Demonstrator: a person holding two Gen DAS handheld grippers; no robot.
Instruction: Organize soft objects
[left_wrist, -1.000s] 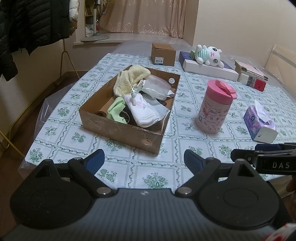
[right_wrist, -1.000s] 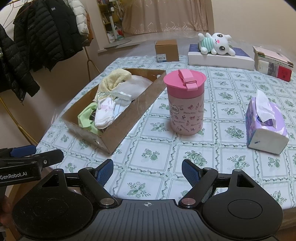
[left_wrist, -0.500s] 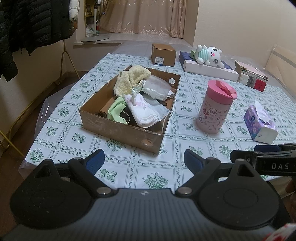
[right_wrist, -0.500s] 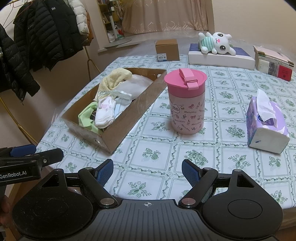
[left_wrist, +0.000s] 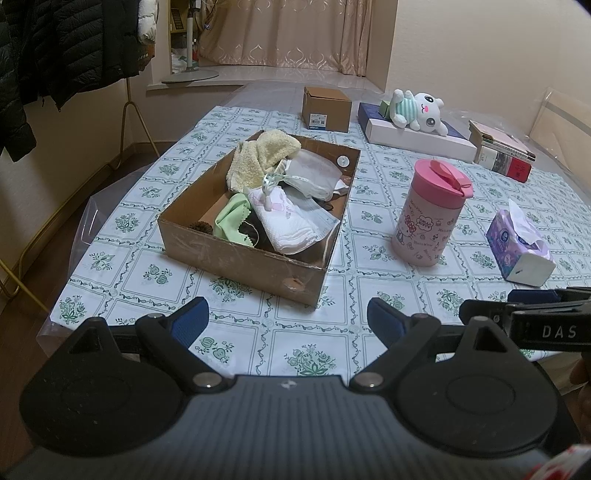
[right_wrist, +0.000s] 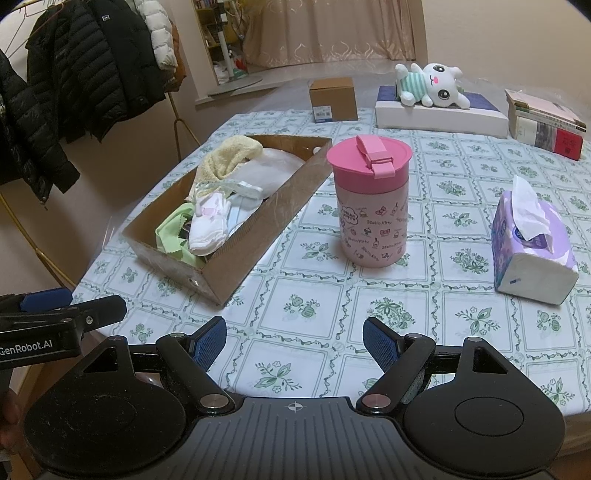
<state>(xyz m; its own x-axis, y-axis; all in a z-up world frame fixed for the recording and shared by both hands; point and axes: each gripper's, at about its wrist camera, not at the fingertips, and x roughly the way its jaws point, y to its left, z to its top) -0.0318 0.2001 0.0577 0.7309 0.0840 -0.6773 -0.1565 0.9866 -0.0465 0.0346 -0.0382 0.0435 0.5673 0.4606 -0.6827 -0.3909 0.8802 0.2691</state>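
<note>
The tabletop (left_wrist: 332, 343), under a green floral cloth, carries everything. Largest on it is the open cardboard box (left_wrist: 236, 254) at about 11 o'clock from the left hand-held gripper (left_wrist: 288, 317); it gathers the soft things in a loose heap, which would suit either a box waiting to be sorted or one just filled: a cream fuzzy towel (left_wrist: 258, 158) at the far end, a clear plastic pouch (left_wrist: 314, 177) beside it, folded white cloth (left_wrist: 288, 221) in the middle, and a green cleaning cloth (left_wrist: 231, 218) toward the near left. At 1 o'clock stands the pink lidded tumbler (left_wrist: 432, 214), upright and apart from the box; at 2 o'clock lies a purple tissue pack (left_wrist: 517, 247), a tissue pulled up. Far off at 12 to 1 o'clock, a white plush rabbit (left_wrist: 417, 110) lies on a flat white box (left_wrist: 417, 142), outside the cardboard box though soft. Both tools hover low over the near edge, held back, probably to keep the scene in sight: the left's jaws are spread wide and hold nothing, and the right hand-held gripper (right_wrist: 293, 336) is likewise spread and unladen.
</note>
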